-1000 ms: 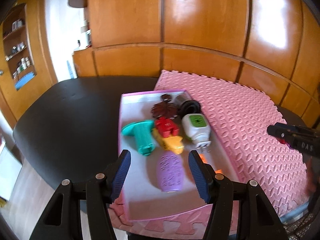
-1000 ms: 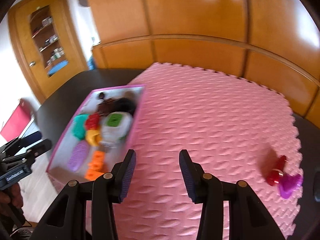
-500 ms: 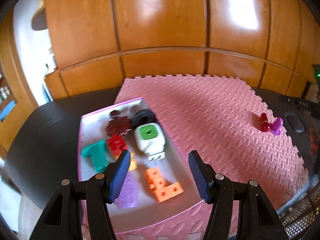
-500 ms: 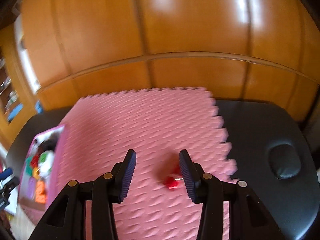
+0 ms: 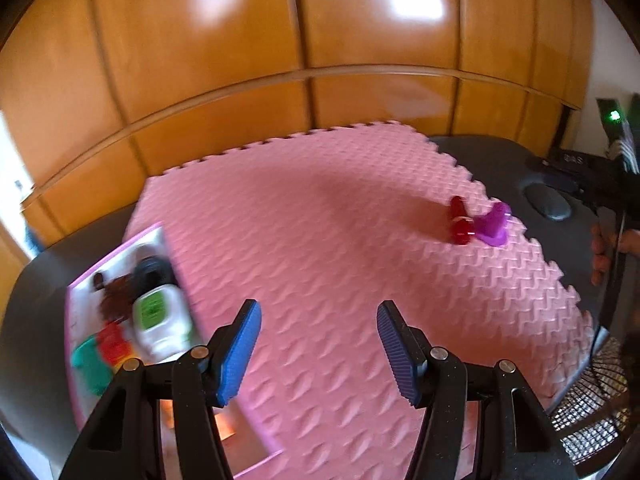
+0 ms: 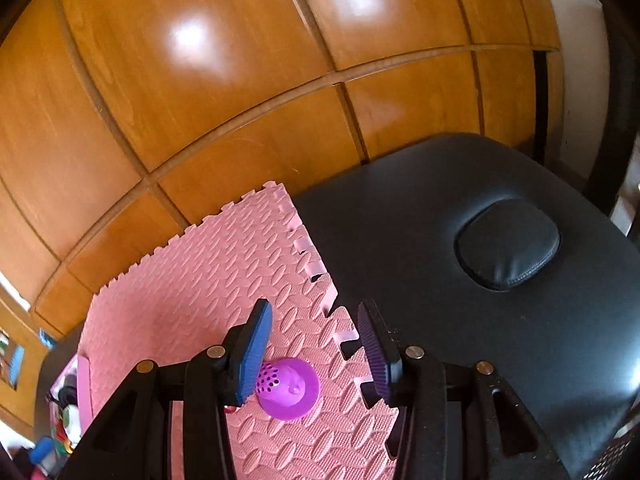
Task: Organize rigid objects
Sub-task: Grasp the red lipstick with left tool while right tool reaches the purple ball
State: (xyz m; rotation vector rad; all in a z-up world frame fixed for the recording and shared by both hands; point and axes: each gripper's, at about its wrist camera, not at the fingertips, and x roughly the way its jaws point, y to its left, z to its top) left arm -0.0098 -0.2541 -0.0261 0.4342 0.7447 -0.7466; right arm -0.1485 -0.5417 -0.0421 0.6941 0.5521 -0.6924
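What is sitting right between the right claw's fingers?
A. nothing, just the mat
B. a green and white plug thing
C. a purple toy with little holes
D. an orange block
C: in the right wrist view the purple toy, dotted with small holes, lies on the pink mat between the open fingers of the right claw, not yet gripped.
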